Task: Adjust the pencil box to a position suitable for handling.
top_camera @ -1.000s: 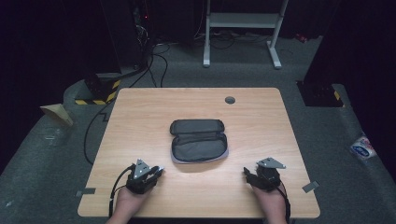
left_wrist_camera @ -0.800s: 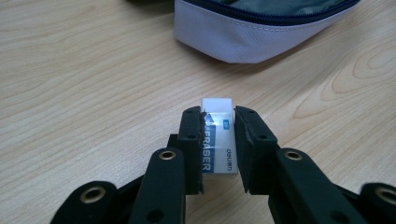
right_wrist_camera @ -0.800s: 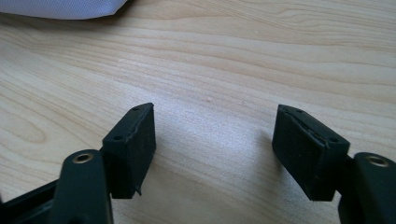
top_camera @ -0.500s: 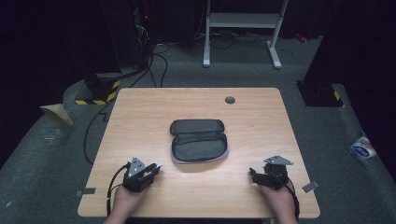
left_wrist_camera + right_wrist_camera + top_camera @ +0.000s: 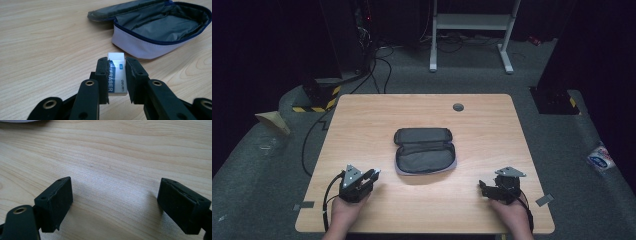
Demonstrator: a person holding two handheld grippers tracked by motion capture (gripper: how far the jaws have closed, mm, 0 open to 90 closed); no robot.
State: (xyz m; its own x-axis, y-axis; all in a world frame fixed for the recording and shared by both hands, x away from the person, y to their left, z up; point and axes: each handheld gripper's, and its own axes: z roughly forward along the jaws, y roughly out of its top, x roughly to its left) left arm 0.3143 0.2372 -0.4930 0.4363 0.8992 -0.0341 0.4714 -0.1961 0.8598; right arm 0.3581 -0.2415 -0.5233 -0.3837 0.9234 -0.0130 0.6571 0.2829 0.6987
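Note:
An open grey pencil case [image 5: 424, 151] with a blue zip lies in the middle of the wooden table [image 5: 482, 125]; in the left gripper view the pencil case [image 5: 160, 25] gapes just beyond my jaws. My left gripper [image 5: 117, 67] is shut on a white eraser [image 5: 116, 72] with a blue printed sleeve, held low over the table near its front left. In the high view the left gripper [image 5: 373, 175] points toward the case. My right gripper [image 5: 115, 197] stands open over bare wood; in the high view the right gripper [image 5: 482, 188] sits at the front right.
A small round grommet [image 5: 458, 107] is set in the table near the far edge. Cables [image 5: 377, 65] and a white metal stand [image 5: 472, 22] occupy the floor behind the table. A cable trails off the left gripper over the front edge.
Both hands have drawn back slightly toward the front edge of the table. The pencil case has not moved.

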